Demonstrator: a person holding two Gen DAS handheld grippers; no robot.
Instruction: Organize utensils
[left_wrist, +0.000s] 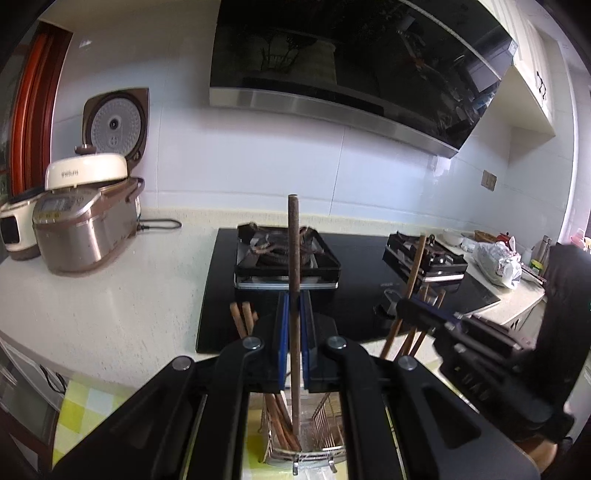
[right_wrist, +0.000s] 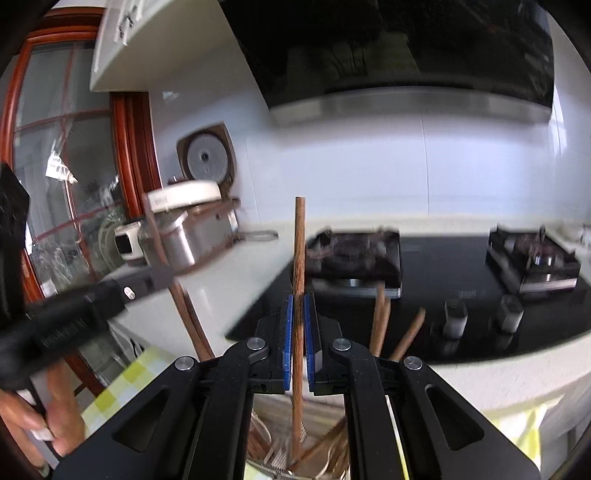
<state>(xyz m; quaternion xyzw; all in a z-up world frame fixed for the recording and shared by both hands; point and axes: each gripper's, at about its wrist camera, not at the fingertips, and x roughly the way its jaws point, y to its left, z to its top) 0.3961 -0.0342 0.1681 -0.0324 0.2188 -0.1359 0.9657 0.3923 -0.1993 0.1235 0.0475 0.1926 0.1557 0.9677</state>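
Observation:
My left gripper (left_wrist: 294, 306) is shut on a dark brown chopstick (left_wrist: 294, 240) that stands upright, its lower end in a wire utensil basket (left_wrist: 325, 424) below. Several more brown chopsticks (left_wrist: 243, 317) lean in that basket. My right gripper (right_wrist: 299, 310) is shut on a lighter brown chopstick (right_wrist: 299, 240), also upright, its lower end in the basket (right_wrist: 280, 461). The right gripper also shows in the left wrist view (left_wrist: 421, 308), holding its chopstick (left_wrist: 415, 262). The left gripper shows blurred in the right wrist view (right_wrist: 159, 277).
A black gas hob (left_wrist: 369, 266) with two burners lies on the white counter (left_wrist: 110, 295). A rice cooker (left_wrist: 85, 229) with open lid stands at the left. A plastic bag (left_wrist: 498, 262) and small items sit at the far right. A yellow checked cloth (left_wrist: 88, 406) lies below.

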